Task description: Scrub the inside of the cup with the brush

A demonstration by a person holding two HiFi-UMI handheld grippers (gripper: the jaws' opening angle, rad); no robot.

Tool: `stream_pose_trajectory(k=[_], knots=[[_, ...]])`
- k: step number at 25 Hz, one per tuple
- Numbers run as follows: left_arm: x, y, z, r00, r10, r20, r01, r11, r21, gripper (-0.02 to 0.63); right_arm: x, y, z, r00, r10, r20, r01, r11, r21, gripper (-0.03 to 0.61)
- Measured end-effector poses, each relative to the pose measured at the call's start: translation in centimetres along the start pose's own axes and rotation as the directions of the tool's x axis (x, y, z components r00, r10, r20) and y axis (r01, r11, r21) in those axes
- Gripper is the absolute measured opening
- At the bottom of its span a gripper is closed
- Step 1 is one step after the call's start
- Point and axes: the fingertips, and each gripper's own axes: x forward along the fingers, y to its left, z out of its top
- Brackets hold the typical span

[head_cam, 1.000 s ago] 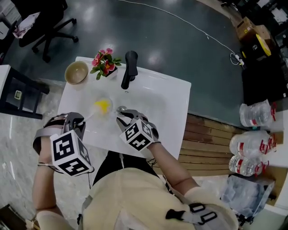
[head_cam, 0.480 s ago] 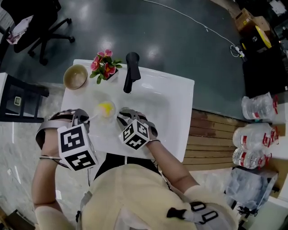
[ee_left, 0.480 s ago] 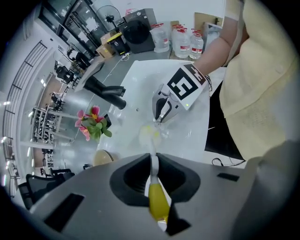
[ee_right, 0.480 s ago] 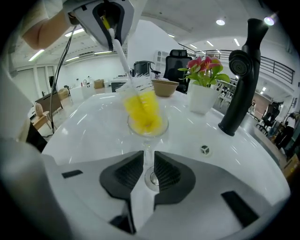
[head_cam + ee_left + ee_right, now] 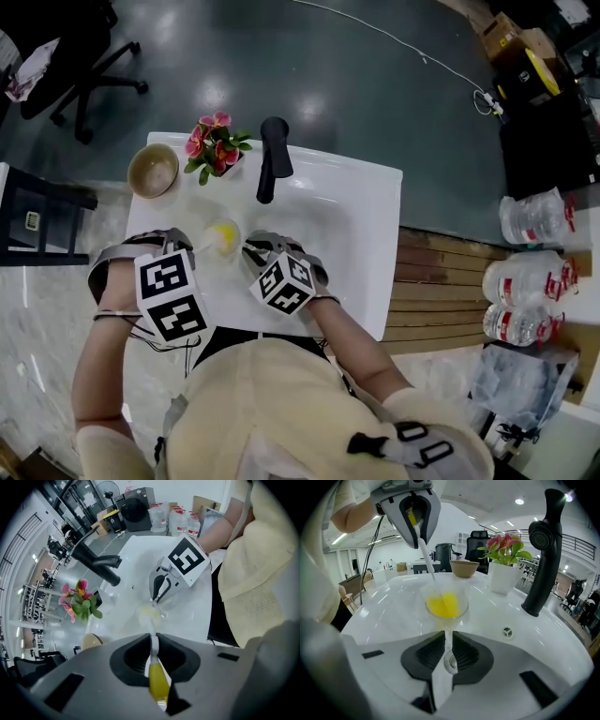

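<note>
The left gripper pinches the yellow handle of the brush, whose yellow head sits down inside the clear cup. The right gripper is clamped on the cup's stem, holding it over the white sink, near the black tap and the flowers.

Your left gripper is clamped on the brush handle, and your right gripper pinches the cup by its stem. The two point toward each other, left forearm and right forearm reaching forward from your torso.
</note>
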Motion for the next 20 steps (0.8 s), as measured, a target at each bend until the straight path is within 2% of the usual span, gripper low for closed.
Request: stream_pose_trajectory(k=[9, 13, 20], knots=[[2.2, 0.1, -0.1, 0.998, -0.057, 0.024, 0.059, 0.995, -0.075, 0.044, 0.1, 0.0, 0.0, 1.000, 0.020, 0.021, -0.021, 1.000, 0.013, 0.057], [2.6, 0.2, -0.2, 0.995, -0.074, 0.066, 0.084, 0.985, -0.152, 0.044, 0.4, 0.2, -0.2, 1.000, 0.022, 0.020, -0.022, 0.999, 0.028, 0.052], [2.5, 0.1, -0.6, 0.989, -0.016, 0.149, 0.056, 0.963, -0.265, 0.044, 0.4, 0.0, -0.2, 1.000, 0.013, 0.023, -0.014, 0.999, 0.033, 0.051]])
